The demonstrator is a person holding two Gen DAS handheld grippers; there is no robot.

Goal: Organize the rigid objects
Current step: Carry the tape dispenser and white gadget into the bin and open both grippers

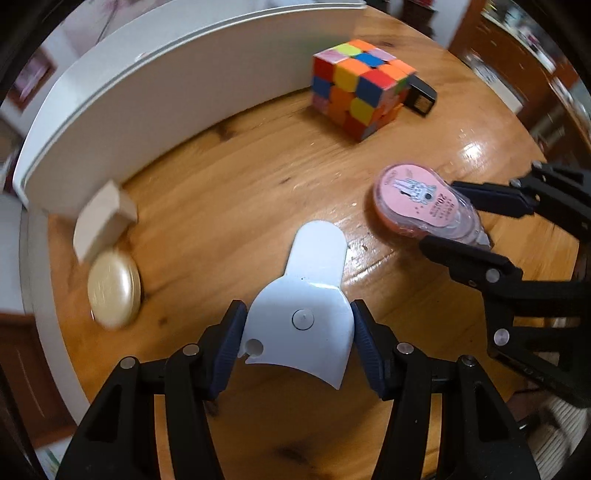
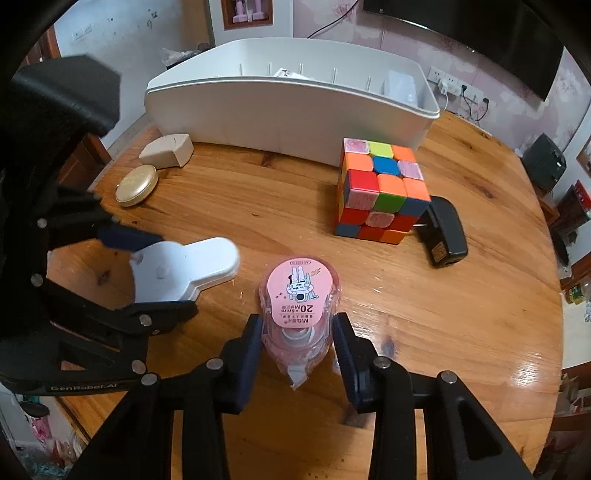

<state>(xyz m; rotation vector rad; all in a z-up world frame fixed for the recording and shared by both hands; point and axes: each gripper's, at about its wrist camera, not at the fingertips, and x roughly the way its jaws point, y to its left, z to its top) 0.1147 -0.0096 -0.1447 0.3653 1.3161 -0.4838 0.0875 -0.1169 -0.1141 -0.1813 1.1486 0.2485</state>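
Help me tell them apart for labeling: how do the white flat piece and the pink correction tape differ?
The white flat piece is plain and opaque; the pink correction tape is printed and in clear wrap. The white one sits in the left gripper, the pink in the right gripper. Both rest on the wooden table.

Home living room: floral wallpaper (image 2: 436, 40), wall-mounted TV (image 2: 480, 26), wooden table (image 2: 280, 192).
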